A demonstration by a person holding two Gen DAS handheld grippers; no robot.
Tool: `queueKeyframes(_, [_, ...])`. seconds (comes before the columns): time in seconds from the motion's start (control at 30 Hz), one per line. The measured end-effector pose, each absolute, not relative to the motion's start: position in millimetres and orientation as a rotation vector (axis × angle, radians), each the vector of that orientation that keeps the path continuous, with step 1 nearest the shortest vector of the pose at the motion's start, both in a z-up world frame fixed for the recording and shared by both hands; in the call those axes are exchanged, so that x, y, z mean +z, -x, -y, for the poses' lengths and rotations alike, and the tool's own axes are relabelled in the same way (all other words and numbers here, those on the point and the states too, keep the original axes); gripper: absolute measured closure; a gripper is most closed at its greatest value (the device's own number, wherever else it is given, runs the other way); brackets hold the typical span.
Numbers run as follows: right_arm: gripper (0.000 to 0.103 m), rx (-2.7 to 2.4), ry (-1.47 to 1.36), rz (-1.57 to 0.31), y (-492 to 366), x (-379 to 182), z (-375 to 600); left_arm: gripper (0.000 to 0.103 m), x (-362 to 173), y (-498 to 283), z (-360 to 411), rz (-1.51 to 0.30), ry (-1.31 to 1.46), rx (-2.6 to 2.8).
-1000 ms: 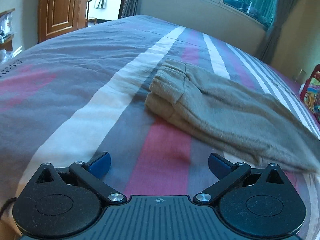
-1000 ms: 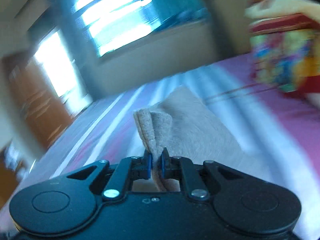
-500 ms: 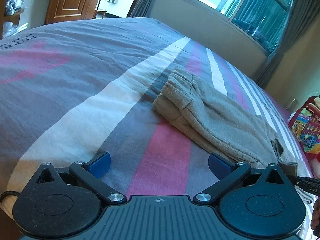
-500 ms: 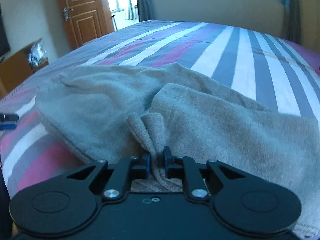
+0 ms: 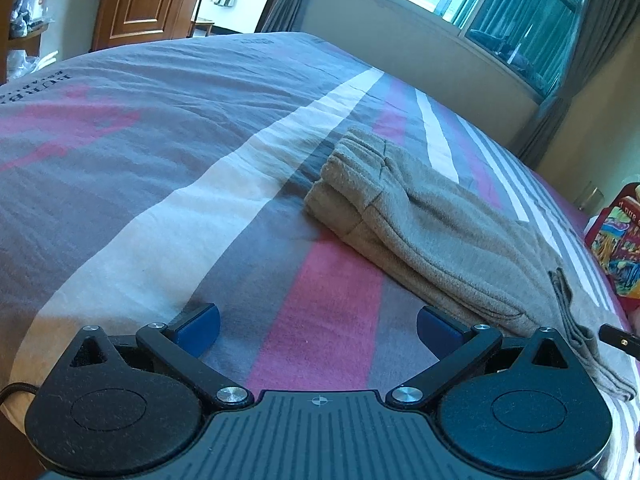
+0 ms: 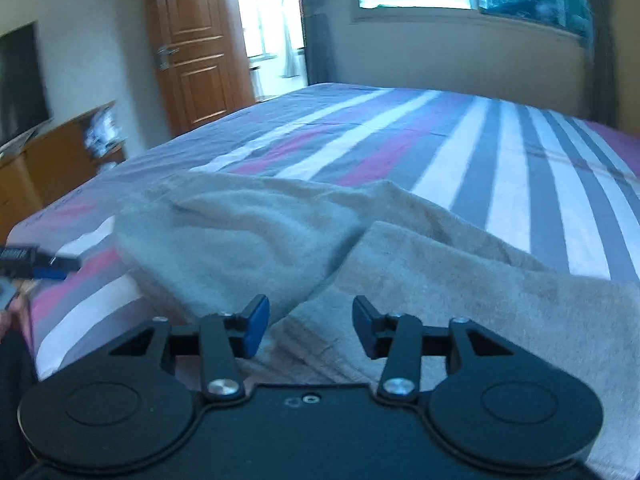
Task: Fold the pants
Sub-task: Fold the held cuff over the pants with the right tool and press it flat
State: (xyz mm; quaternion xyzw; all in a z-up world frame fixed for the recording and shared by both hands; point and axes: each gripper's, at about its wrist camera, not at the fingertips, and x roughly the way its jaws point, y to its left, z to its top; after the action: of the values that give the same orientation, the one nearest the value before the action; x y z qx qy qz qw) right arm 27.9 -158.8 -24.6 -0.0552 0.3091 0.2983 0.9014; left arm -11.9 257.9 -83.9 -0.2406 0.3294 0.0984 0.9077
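Grey-beige fleece pants (image 5: 432, 236) lie folded lengthwise on the striped bed, waistband end at the far left, legs running right. My left gripper (image 5: 318, 330) is open and empty, low over the bedcover just in front of the pants. In the right wrist view the pants (image 6: 400, 264) spread in front of my right gripper (image 6: 308, 326), which is open with the cloth lying loose under and between its fingers. The tip of the right gripper (image 5: 618, 340) shows at the right edge of the left wrist view, and the left gripper (image 6: 36, 264) shows at the left edge of the right wrist view.
The bed (image 5: 160, 160) has a grey, white and pink striped cover. A colourful box (image 5: 618, 248) stands at the bed's right side. A wooden door (image 6: 196, 60), a wooden cabinet (image 6: 52, 152) and curtained windows (image 5: 520, 12) ring the room.
My right gripper has opened and let go of the pants fold it was pinching; the cloth now lies flat. My left gripper stayed open and barely shifted.
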Motion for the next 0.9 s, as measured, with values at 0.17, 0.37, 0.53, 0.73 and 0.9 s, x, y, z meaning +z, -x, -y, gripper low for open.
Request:
queueKeyframes(0.17, [0.08,0.618,0.047,-0.84,-47,-53,153,0.0,-84,9,-256,-0.691,0.476,0.21])
queueKeyframes(0.37, [0.083,0.533,-0.049,-0.667,-33,-10,223,0.0,-83,4,-247,-0.703,0.426,0.229])
queueKeyframes(0.53, [0.081,0.187,-0.087,-0.673,-31,-27,312,0.0,-79,-1,-238,-0.699,0.379,0.263])
queueKeyframes(0.73, [0.08,0.195,-0.176,-0.651,-18,-43,345,0.0,-44,-14,-179,-0.531,0.378,0.141])
queueKeyframes(0.9, [0.08,0.183,-0.175,-0.613,-27,-39,348,0.026,-28,-74,-86,-0.546,0.302,-0.128])
